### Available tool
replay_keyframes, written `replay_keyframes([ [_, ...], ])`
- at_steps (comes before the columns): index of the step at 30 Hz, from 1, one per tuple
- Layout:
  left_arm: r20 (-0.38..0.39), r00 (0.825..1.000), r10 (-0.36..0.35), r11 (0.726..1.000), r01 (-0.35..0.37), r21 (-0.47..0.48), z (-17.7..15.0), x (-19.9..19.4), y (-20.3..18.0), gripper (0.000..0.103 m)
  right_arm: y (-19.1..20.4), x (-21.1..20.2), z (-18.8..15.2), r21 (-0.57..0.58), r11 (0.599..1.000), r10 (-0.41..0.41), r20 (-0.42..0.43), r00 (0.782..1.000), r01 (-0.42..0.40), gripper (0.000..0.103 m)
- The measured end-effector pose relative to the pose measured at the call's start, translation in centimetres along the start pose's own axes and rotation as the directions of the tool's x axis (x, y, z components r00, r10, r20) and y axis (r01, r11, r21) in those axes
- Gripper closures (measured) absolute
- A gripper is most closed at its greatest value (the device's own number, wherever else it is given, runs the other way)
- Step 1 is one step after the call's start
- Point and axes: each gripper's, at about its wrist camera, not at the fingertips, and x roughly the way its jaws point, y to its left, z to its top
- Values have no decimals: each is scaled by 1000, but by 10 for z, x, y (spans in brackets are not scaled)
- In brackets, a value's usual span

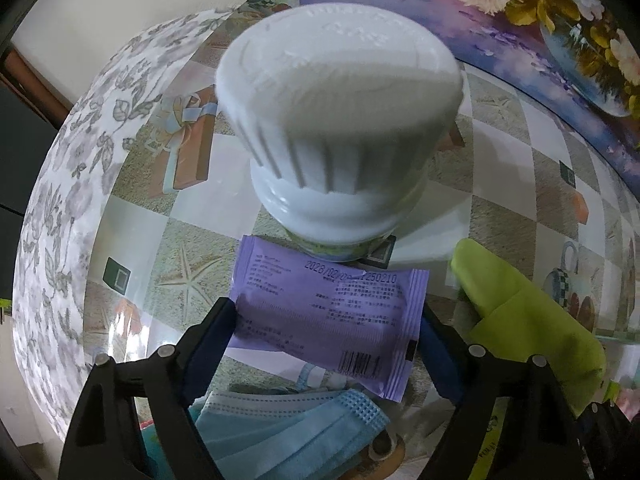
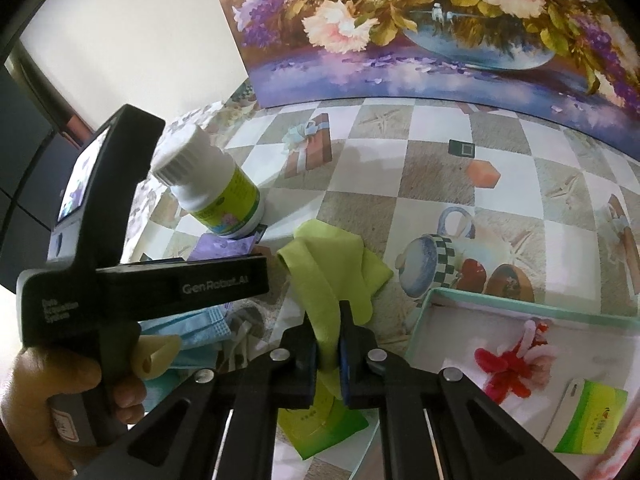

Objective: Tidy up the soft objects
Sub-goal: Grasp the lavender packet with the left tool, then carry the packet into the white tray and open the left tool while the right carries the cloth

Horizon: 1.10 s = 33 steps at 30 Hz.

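Black jaws of the left gripper [image 1: 326, 320] fill the bottom of the left wrist view, standing wide apart with a purple sachet [image 1: 332, 316] between them; the blue pads sit at the sachet's two short ends, and whether they press on it cannot be told. The sachet lies flat on the bench [image 1: 500, 184], printed side up, with a barcode at its lower right corner. Just below it, at the bottom centre of the frame, lies a blue face mask [image 1: 288, 428], partly under the left jaw. Above the sachet, centre frame, a white bottle [image 1: 340, 120] with a ribbed cap stands touching the sachet's upper edge. At right, a lime-green cloth [image 1: 528, 320] rises from the bench.

In the right wrist view, the right gripper [image 2: 329, 354] has its jaws closed on that lime-green cloth, pinching a fold at bottom centre; the rest of the cloth drapes up and away toward mid-frame, its far end resting on the bench. Beneath the jaws lies a green packet [image 2: 320, 424]. At lower right sits a shallow box with a mint rim [image 2: 520, 300], holding a red and pink fuzzy item [image 2: 516, 364] and a small green and yellow box [image 2: 588, 420]. At left, a hand [image 2: 44, 400] holds the left gripper's handle, with the white bottle, the sachet and the face mask beyond and below it. A flower painting [image 2: 400, 20] leans at the back of the bench, across the top of the frame.
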Motion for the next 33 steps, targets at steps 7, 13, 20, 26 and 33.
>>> replay_keyframes([
  [7,6,1000,-24,1000,24,-10,2,-6,10,17,1,-9,3,-2,1000,9,21,1000,-9,95],
  [13,9,999,-42,999,42,-18,3,-12,14,17,1,-17,5,-4,1000,11,39,999,-11,96],
  [20,16,998,-63,998,63,-25,2,-21,21,17,3,-33,8,-12,1000,6,79,997,-5,96],
  [26,26,997,-77,997,78,-29,0,-36,22,17,6,-50,10,-18,1000,1,109,994,1,96],
  [33,53,994,-96,995,98,-22,-7,-61,17,17,7,-76,11,-11,1000,-14,156,988,16,96],
])
